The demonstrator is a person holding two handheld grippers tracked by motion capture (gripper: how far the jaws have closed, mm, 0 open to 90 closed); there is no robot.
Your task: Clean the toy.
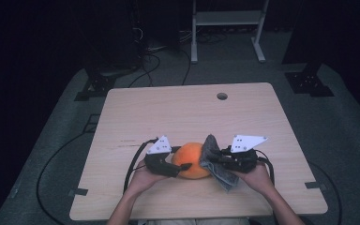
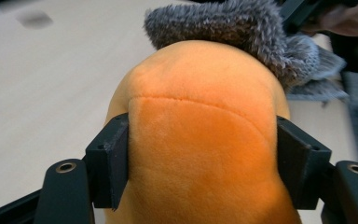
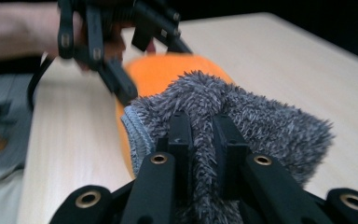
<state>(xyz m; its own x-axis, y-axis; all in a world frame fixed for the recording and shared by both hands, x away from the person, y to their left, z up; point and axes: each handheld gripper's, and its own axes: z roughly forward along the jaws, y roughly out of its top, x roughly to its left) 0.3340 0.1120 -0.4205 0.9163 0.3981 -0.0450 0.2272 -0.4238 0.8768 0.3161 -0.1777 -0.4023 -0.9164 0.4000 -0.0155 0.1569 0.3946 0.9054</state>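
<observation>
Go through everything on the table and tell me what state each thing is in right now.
Orange plush: lying on the table, squeezed at one end by the left gripper.
Grey sock: pinched in the right gripper, its fuzzy edge draped against the plush's far end.
Left gripper: shut on the plush.
Right gripper: shut on the sock.

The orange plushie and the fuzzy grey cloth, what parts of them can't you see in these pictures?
- Orange plushie, high view: its right end is covered by the grey cloth, its left end by the left gripper.
- Orange plushie, left gripper view: its bottom is cut off by the lower edge; what toy it is can't be told.
- Grey cloth, right gripper view: the pinched fold is hidden between the right gripper jaws.
</observation>
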